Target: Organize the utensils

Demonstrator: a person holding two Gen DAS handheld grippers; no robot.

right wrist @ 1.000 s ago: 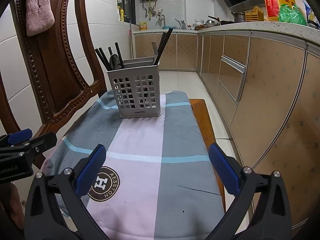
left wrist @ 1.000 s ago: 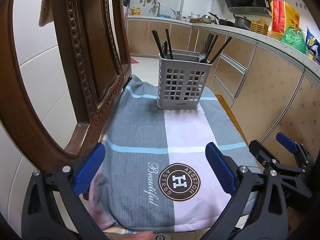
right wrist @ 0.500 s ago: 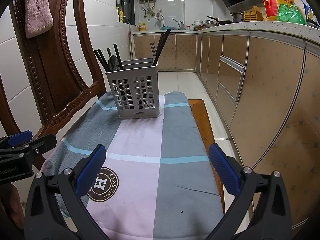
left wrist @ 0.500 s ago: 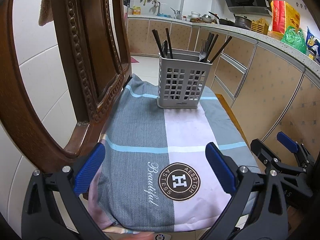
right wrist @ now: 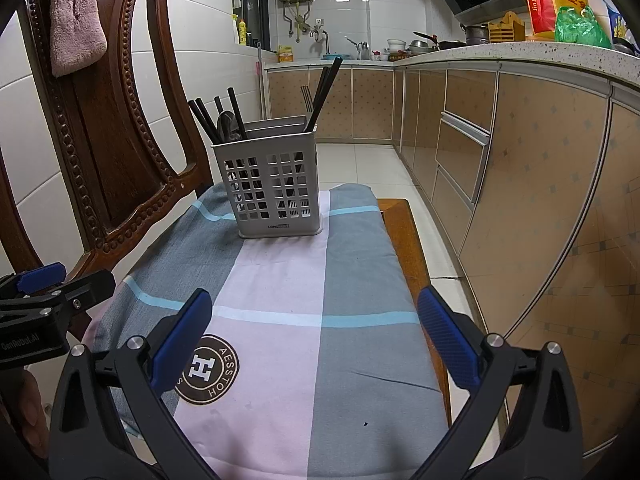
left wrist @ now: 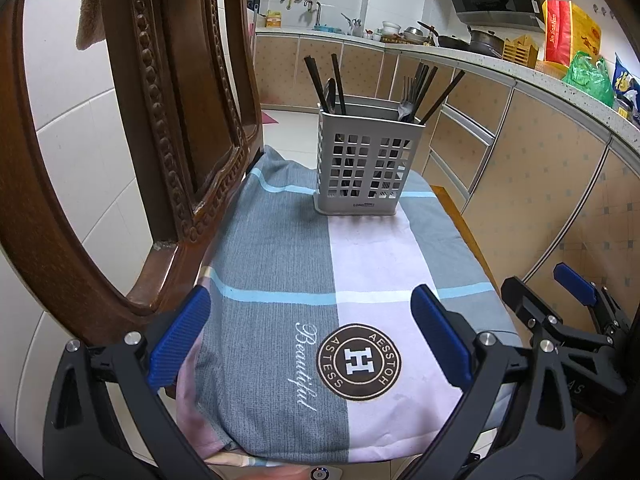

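Observation:
A grey perforated utensil holder [left wrist: 366,164] [right wrist: 274,190] stands at the far end of a cloth-covered bench. Black chopsticks [left wrist: 320,80] [right wrist: 210,118] and a dark spoon lean in its left compartment. Forks [left wrist: 406,98] and more chopsticks [right wrist: 324,88] stand in its right side. My left gripper [left wrist: 308,344] hovers open over the near end of the cloth, holding nothing. Beside it to the right, my right gripper [right wrist: 314,338] is open and empty too. Each gripper shows at the edge of the other's view.
A striped grey, pink and blue cloth [left wrist: 360,264] [right wrist: 312,280] covers the bench. A carved wooden chair back [left wrist: 168,132] [right wrist: 108,128] stands close on the left, with a pink towel [right wrist: 74,16] hung on it. Kitchen cabinets [right wrist: 520,168] run along the right.
Both grippers have crept slightly nearer the holder and stayed open. The utensils and the holder have not moved.

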